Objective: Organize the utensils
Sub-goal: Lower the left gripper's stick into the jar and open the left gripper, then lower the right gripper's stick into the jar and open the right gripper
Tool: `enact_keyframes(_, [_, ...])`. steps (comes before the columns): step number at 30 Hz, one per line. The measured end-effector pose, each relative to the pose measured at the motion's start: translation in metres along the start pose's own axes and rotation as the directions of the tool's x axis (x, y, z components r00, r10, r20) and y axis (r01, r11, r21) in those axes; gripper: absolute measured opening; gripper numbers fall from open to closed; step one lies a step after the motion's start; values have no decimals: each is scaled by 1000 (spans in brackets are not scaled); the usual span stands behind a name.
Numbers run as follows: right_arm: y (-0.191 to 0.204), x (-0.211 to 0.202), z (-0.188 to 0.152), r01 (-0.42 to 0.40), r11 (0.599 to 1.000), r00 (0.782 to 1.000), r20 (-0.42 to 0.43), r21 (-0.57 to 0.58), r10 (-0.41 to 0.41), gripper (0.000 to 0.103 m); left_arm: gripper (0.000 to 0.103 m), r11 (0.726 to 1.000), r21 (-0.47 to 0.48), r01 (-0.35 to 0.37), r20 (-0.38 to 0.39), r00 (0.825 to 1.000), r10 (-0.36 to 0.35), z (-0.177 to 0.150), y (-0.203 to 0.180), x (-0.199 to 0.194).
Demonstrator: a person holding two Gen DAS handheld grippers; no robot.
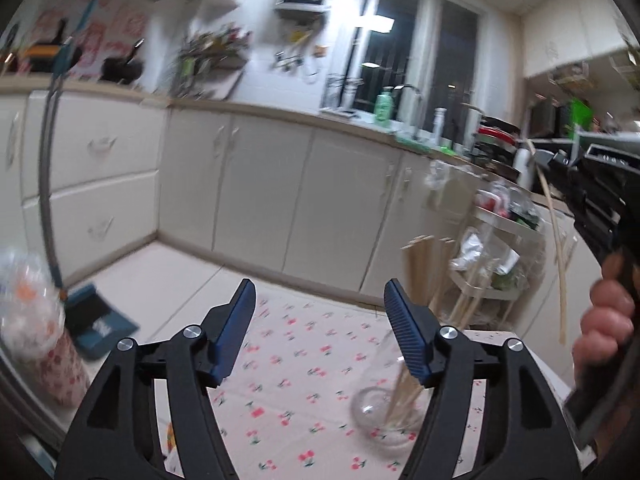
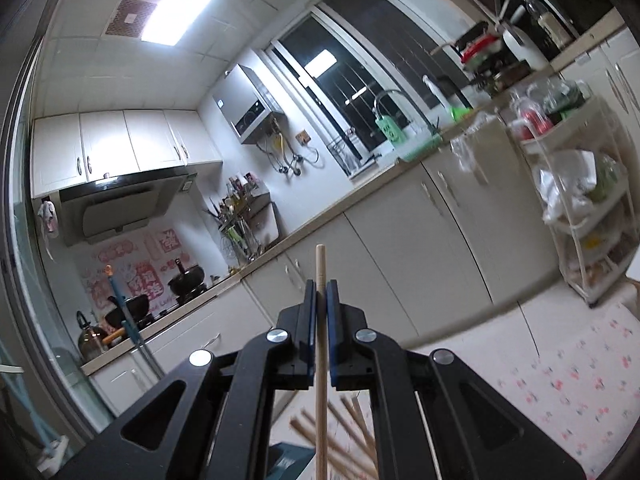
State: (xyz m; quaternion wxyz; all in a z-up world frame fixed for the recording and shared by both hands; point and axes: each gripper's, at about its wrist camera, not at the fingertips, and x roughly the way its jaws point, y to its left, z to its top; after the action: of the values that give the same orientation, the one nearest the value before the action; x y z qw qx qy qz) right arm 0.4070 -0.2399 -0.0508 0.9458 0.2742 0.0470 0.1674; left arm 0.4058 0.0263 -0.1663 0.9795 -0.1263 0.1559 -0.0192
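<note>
Both black two-finger tools were in view: the left gripper [image 1: 320,300] stood wide with nothing between its blue pads, the right gripper [image 2: 320,292] was clamped on a single pale wooden chopstick [image 2: 321,360]. Beneath lay a cherry-print tablecloth [image 1: 296,360] in a white-cabinet kitchen [image 1: 256,184]. Heavy blur obscured a clear glass jar [image 1: 384,412] holding a bundle of wooden chopsticks [image 1: 424,268]. Only the left view showed the person's hand [image 1: 604,332] on the right tool; only the right view showed the ceiling light [image 2: 184,4].
</note>
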Motion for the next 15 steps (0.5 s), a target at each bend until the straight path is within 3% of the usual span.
enact_keyframes(7, [9,40,-22,25,996,999,25,-89,-23,6,68,998,-67,-13,-37,999,10,-4,24,12])
enact_keyframes(15, [8,53,-46,57,986,998,20,-157,-55,6,69,995,-100,3,-60,998,-9,-4,30,15])
